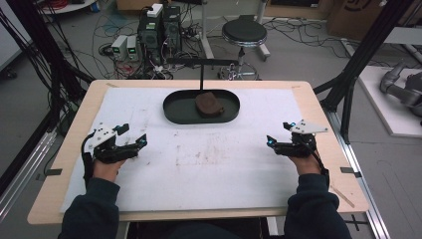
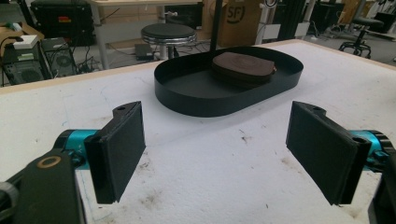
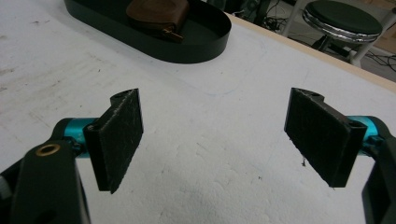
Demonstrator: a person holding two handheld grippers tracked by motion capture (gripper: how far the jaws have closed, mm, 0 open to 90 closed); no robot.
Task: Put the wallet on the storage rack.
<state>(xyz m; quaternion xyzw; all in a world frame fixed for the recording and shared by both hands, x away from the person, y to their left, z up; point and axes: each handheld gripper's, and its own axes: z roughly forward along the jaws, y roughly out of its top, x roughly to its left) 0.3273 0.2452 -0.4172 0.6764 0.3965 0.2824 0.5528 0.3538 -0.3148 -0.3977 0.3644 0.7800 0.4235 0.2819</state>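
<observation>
High view: person seated at near edge of table; white mat covers most of the top.
Left gripper: near left edge, jaws spread wide, nothing between them, low over the mat.
Right gripper: near right edge, jaws likewise apart and empty.
Tray: black oval, thin upright wall, on the mat toward the far edge, about centred; black T-shaped stand rises behind it.
Pouch: brown, leather-like, lying flat inside the tray, right of its middle; well apart from both grippers.
Left gripper view: pouch looks domed, with a seam round its rim.
Right gripper view: small brass-coloured zip pull or clasp at one end of the pouch.
Handling, judged: light, soft, should give under the pads; surface likely smooth, so could slide on the tray floor.
Hold, judged: pinch across the raised body from above, clear of the tray wall; avoid the small metal pull.
</observation>
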